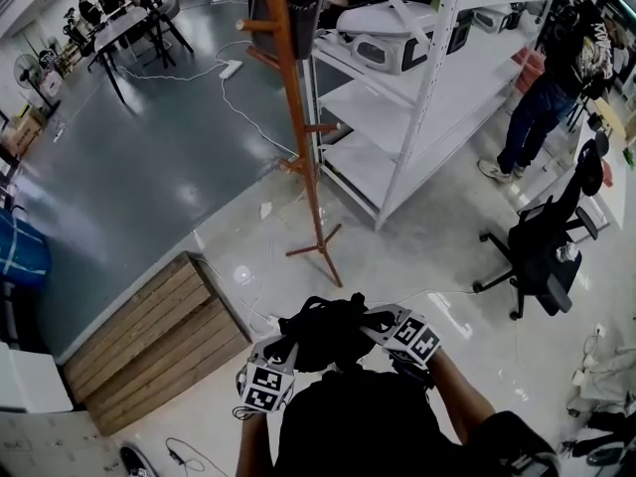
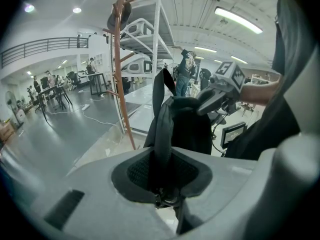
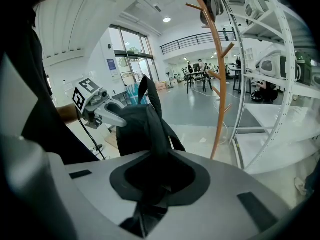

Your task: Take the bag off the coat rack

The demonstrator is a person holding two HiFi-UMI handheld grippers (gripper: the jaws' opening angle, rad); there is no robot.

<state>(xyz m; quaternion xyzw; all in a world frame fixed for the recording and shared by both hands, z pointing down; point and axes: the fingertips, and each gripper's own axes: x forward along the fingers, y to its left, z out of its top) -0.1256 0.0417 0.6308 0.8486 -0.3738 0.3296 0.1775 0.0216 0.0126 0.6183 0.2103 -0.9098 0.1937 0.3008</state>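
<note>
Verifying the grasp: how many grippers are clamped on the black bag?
2. The left gripper is shut on a strap at the left of the black bag; the right gripper on a strap at its right. None hidden.

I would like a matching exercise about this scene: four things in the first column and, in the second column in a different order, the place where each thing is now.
Column 1
1. bag
2. coat rack
3. office chair
4. wooden platform

Column 2
a. on the pale floor, far right in the head view
b. standing next to the white shelving
c. gripped by the left gripper and the right gripper, off the rack
d. lower left in the head view, at the edge of the grey floor

Pairs: 1-c, 2-b, 3-a, 4-d
</note>
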